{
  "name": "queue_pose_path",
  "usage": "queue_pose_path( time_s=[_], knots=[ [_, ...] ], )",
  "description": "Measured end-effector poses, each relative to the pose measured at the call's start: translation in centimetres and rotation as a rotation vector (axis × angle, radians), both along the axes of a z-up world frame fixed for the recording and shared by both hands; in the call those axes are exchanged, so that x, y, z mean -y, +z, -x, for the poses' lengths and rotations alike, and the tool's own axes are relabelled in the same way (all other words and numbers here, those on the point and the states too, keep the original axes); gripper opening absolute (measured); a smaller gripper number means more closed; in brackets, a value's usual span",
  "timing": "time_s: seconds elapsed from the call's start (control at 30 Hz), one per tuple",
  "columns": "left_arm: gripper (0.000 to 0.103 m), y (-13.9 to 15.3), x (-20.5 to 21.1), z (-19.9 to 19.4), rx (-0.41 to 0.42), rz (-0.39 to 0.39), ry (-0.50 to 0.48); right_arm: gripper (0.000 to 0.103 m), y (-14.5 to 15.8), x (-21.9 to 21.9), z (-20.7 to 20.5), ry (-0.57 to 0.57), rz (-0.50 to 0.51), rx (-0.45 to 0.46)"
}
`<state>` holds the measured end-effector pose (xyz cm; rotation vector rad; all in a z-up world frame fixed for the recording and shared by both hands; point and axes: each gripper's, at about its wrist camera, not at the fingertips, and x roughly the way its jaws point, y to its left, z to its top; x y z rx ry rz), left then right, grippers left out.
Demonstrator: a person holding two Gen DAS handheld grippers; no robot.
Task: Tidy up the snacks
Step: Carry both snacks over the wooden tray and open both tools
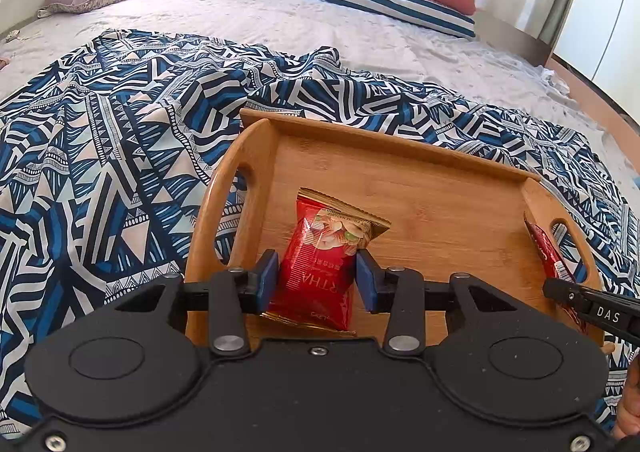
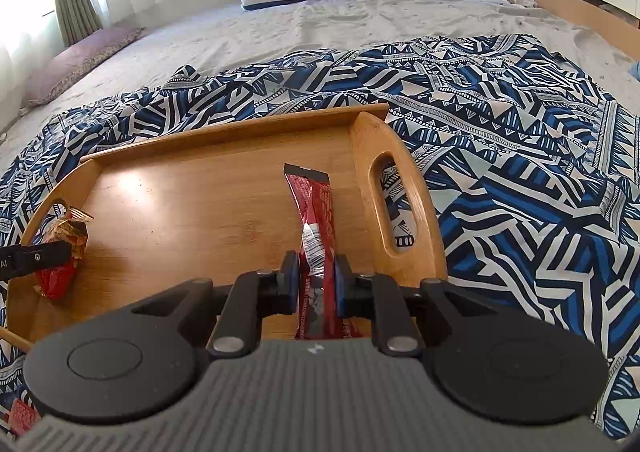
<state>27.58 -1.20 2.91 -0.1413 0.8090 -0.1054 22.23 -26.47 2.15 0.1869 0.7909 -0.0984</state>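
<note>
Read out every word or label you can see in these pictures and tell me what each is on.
"RTHA": partial, on the red nut packet.
"FROM NATURE": small, same packet's top.
"DAS": on the right tool's black finger.
Snack bar: print too small to read.
Packet's other small print: unreadable.

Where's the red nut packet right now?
In the left wrist view the red nut packet sits clamped in the left gripper over the near left part of the wooden tray, by its left handle.
</note>
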Motion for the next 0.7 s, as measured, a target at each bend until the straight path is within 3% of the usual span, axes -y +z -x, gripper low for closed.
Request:
queue_pose_path(
  time_s=[0.33, 0.43, 0.6, 0.7],
  knots=[
    [0.042, 0.0, 0.1, 0.0, -0.005, -0.001, -0.007, 0.024, 0.1, -0.1, -0.1, 0.009, 0.013, -0.007],
    [0.046, 0.2, 0.2, 0.2, -0.002, -0.012, -0.021, 0.046, 0.3, -0.2, 0.0, 0.008, 0.017, -0.004],
    [0.071, 1.1, 0.3, 1.4, 0.023, -0.029, -0.041, 0.052, 1.0, -0.4, 0.8, 0.016, 0.022, 0.012],
    [0.080, 2.1, 0.5, 2.7, 0.046, -0.058, -0.058, 0.056, 1.7, -0.6, 1.6, 0.026, 0.029, 0.021]
  ],
)
